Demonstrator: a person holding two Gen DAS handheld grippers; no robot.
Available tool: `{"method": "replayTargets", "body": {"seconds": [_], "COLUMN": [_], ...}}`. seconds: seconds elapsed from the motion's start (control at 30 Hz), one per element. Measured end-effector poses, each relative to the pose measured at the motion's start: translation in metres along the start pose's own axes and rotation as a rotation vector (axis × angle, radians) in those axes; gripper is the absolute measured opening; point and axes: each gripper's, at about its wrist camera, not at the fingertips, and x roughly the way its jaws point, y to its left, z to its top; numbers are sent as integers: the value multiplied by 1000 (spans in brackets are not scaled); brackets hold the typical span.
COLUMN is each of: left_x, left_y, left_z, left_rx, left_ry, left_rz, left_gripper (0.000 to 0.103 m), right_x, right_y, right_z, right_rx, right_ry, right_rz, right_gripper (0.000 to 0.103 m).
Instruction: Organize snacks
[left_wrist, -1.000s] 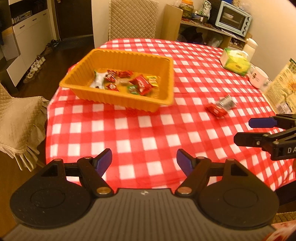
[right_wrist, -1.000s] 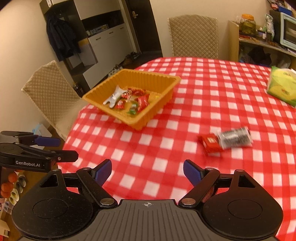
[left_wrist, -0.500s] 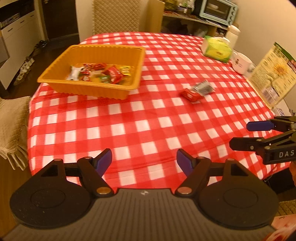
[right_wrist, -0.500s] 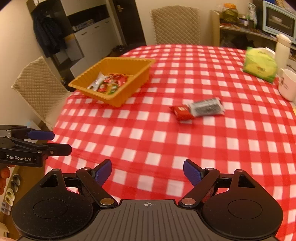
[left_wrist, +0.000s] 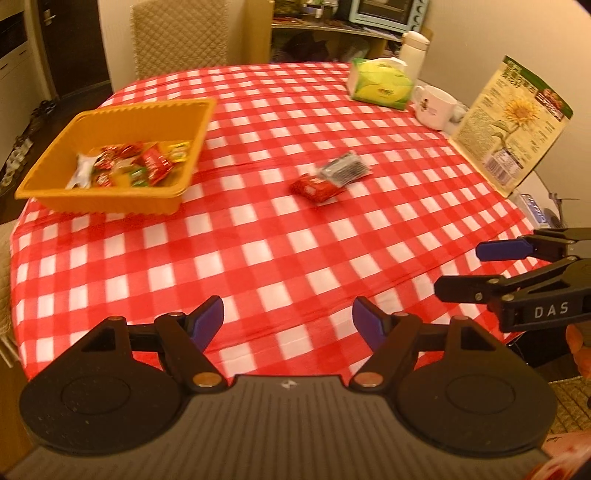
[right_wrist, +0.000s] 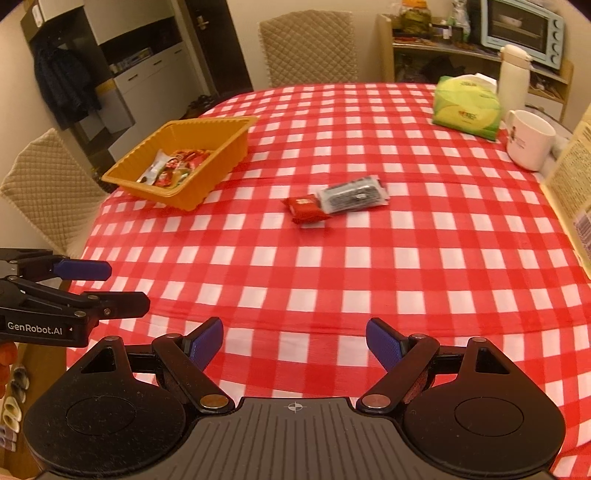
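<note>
You are holding left gripper (left_wrist: 288, 319) and right gripper (right_wrist: 294, 341) over near table edge, both spread, pinching nothing. 2 loose snacks, red packet (right_wrist: 306, 208) touching grey packet (right_wrist: 352, 195), are lying mid-table, right of orange tray (right_wrist: 225, 147), likely awaiting transfer into it.

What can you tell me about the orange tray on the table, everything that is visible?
The orange tray is a shallow rectangular bin, seemingly plastic, with ribbed walls and a flat flared rim. It sits upright near the table's far left edge on the red checked cloth. Several small wrapped snacks, mostly red, one white, lie inside. No gripper touches it.
</note>
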Motion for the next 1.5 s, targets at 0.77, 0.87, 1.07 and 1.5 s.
{"method": "replayTargets", "body": {"seconds": [0.77, 0.87, 1.07, 1.5], "left_x": [73, 86, 110, 170], "left_y": [-25, -26, -26, -28], "left_z": [58, 66, 83, 114], "left_rx": [64, 65, 65, 55], "left_ry": [-18, -18, -28, -11], "left_rz": [-46, -49, -55, -10], "left_gripper": [75, 75, 72, 64], "right_x": [21, 26, 33, 53], "right_y": [-62, -71, -81, -101], "right_z": [26, 32, 44, 54], "right_rx": [143, 179, 222, 312], "right_ry": [-59, -71, -100, -102], "right_rz": [-138, -149, -161, -182], "right_gripper": [84, 84, 84, 84]}}
